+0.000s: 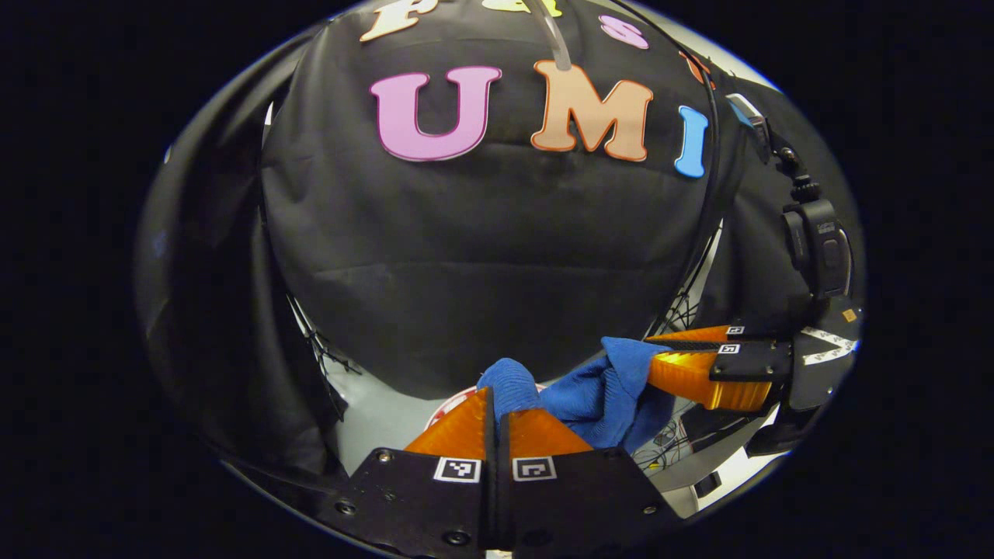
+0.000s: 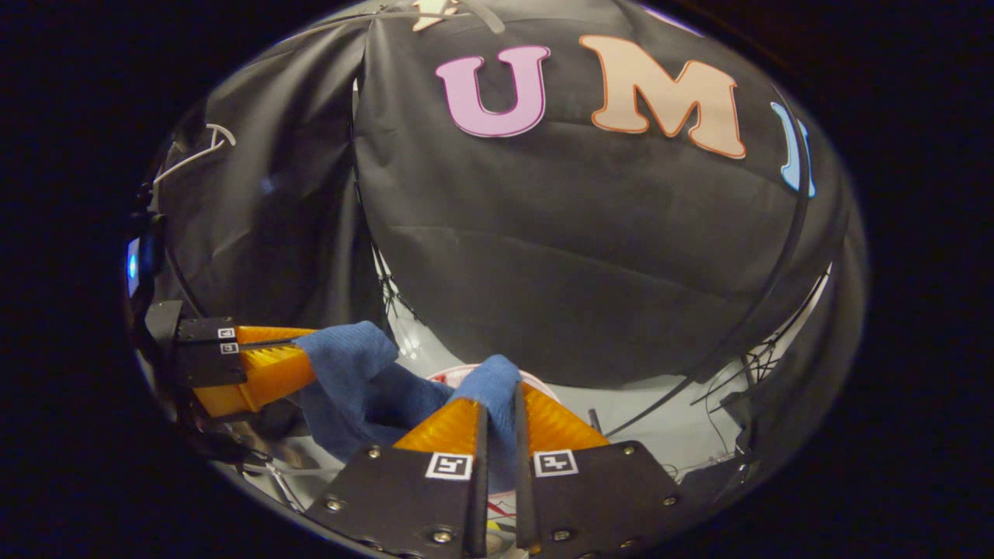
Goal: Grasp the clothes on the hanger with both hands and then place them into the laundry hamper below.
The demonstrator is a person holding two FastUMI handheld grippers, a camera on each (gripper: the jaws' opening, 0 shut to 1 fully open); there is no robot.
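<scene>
In the left gripper view, the left gripper (image 1: 497,404) sits at six o'clock with its fingers closed almost together, a fold of the blue garment (image 1: 598,392) pinched between them and bulging up just past the tips. The cloth runs from there toward four o'clock, where the right gripper (image 1: 660,357) comes in from the side, its fingers closed on the other end.

The right gripper view mirrors this: the right gripper (image 2: 498,404) at six o'clock is clamped on a bunched blue fold, and the blue garment (image 2: 365,380) sags across to the left gripper (image 2: 307,353) at about eight o'clock, which grips its far end with fingers nearly together.

So the garment hangs between the two grippers, off any support, drooping in the middle. Below it, a round pale rim with red marks (image 2: 466,374) peeks out behind the cloth near six o'clock; this may be the laundry hamper, though too little is visible to be sure. A white hanger (image 2: 194,155) shows at ten o'clock in the right gripper view, well apart from the cloth.

The garment looks like a soft knit: light, limp, not fragile, and with enough texture not to slip readily. It will fold and sag wherever it is unsupported, so holding it at two separated bunches, as now, seems sound. Judging by this, lowering and letting go both ends together over the hamper is what remains.
</scene>
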